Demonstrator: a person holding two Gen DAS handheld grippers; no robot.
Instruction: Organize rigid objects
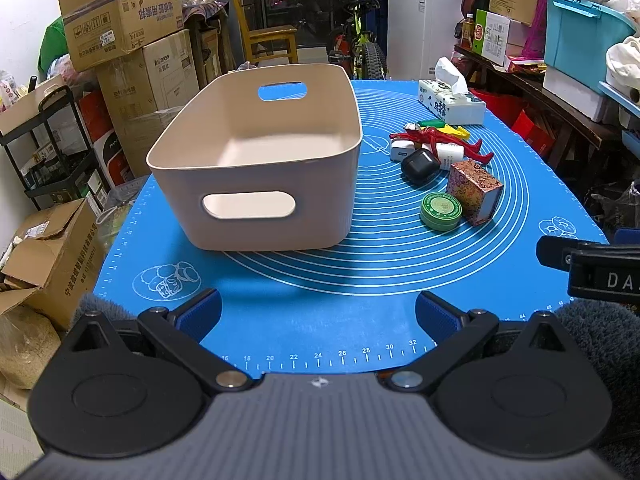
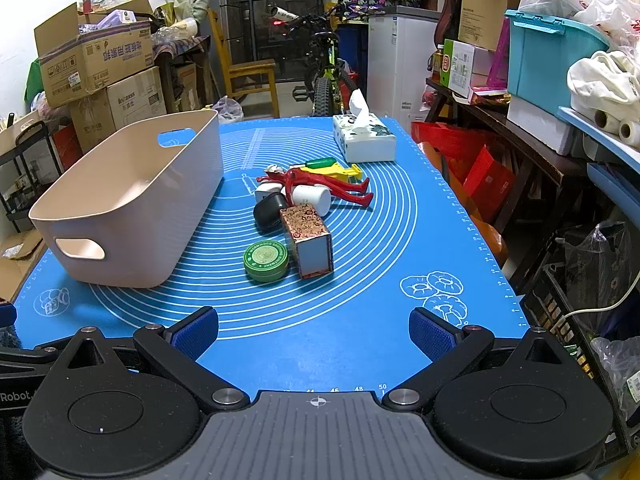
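Observation:
An empty beige bin (image 1: 256, 184) (image 2: 132, 208) stands on the blue mat (image 1: 320, 288) (image 2: 320, 332). To its right lies a pile: a green round tin (image 1: 441, 211) (image 2: 266, 261), a patterned box (image 1: 474, 192) (image 2: 308, 240), a black earbud case (image 1: 420, 166) (image 2: 270, 211), a white charger (image 1: 400, 150), a white bottle (image 2: 312, 198), a red figure (image 1: 440, 140) (image 2: 320, 184) and a yellow-green toy (image 1: 444, 126) (image 2: 332, 168). My left gripper (image 1: 318, 316) is open and empty near the mat's front edge. My right gripper (image 2: 314, 332) is open and empty, well short of the tin.
A tissue box (image 1: 450, 100) (image 2: 364, 136) stands at the mat's far right. Cardboard boxes (image 1: 120, 16) stack up left of the table; shelves with a teal crate (image 2: 548, 64) run along the right. The right gripper's body (image 1: 592, 268) shows at the left view's right edge.

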